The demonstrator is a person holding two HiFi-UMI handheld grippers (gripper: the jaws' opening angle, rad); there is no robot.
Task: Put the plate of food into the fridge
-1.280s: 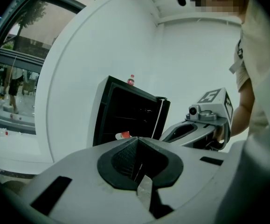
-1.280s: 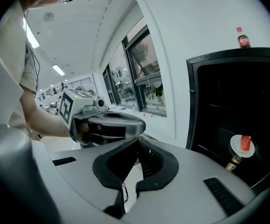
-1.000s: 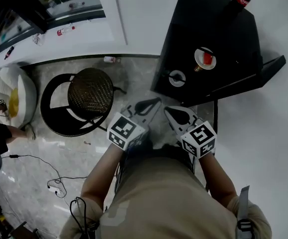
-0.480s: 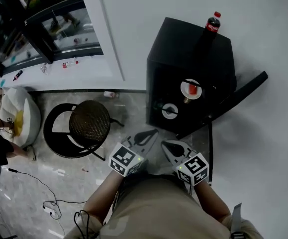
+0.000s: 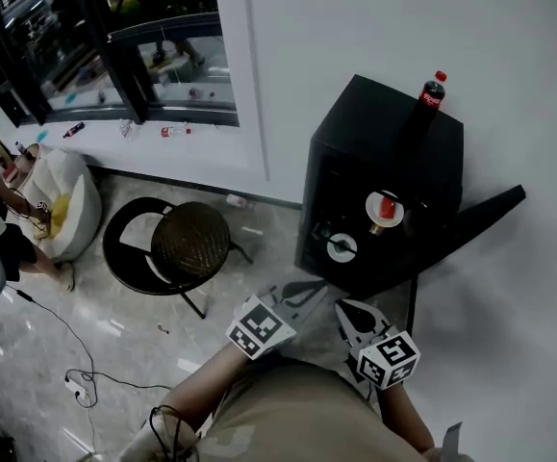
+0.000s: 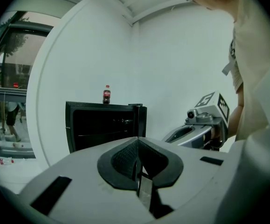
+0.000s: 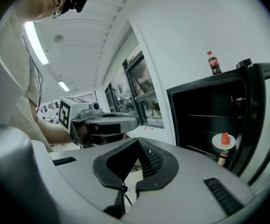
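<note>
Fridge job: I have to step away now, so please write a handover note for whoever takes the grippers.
Left gripper: shut, empty.
Right gripper: shut, empty, beside the left one, short of the fridge.
Things: the plate of food sits inside the black fridge; a cola bottle stands on top.
Done: the plate is in.
To do: the fridge door stands open; closing it is probably all that remains.
</note>
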